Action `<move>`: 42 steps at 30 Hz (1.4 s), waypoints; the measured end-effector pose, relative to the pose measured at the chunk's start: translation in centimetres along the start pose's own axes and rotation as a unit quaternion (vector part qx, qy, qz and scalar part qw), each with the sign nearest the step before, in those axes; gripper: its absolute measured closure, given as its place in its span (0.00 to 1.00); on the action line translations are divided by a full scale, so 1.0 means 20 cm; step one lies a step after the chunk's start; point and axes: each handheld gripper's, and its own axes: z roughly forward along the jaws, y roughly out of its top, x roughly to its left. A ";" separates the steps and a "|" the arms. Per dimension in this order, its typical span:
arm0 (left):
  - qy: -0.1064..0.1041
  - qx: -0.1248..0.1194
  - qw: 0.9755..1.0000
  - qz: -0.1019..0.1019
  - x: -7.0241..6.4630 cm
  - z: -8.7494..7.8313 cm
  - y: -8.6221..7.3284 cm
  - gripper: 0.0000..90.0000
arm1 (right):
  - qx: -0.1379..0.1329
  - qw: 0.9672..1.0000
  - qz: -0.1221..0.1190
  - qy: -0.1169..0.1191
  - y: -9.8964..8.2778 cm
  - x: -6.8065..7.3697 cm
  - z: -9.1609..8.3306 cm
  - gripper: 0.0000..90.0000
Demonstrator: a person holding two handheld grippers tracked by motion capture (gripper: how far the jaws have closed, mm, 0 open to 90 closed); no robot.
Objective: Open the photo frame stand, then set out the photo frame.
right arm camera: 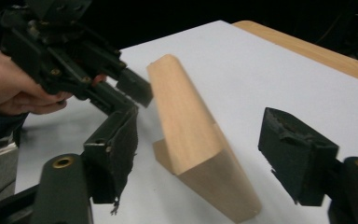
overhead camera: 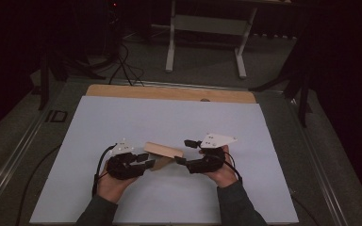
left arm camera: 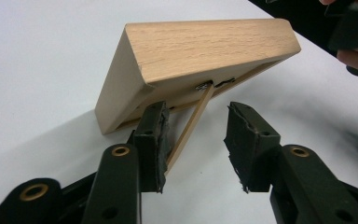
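Frame: one wooden picture frame, tilted on its thin back strut on the desk between two grippers. The left gripper is half open around the strut, gripping nothing; the right gripper gapes wide around the frame's end. Likely next: pinch the strut to fold or set it.

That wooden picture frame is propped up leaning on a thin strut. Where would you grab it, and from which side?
Probably the wooden frame by its thick rim, at the short end facing the right gripper, whose open jaws already straddle that edge. The rim is solid and parallel-sided. The slim strut behind, between the left gripper jaws, looks too flimsy.
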 end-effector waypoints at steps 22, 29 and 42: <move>-0.005 0.002 1.000 0.008 0.01 0.00 -0.01 0.80 | 0.024 0.992 0.068 -0.099 -0.12 -0.14 0.02 0.60; 0.005 0.007 1.000 0.017 0.01 0.01 -0.01 0.83 | 0.037 0.989 0.086 -0.115 -0.16 -0.15 0.07 0.82; 0.019 0.023 0.999 0.018 0.01 0.05 -0.01 1.00 | 0.032 0.991 0.077 -0.108 -0.15 -0.10 0.11 1.00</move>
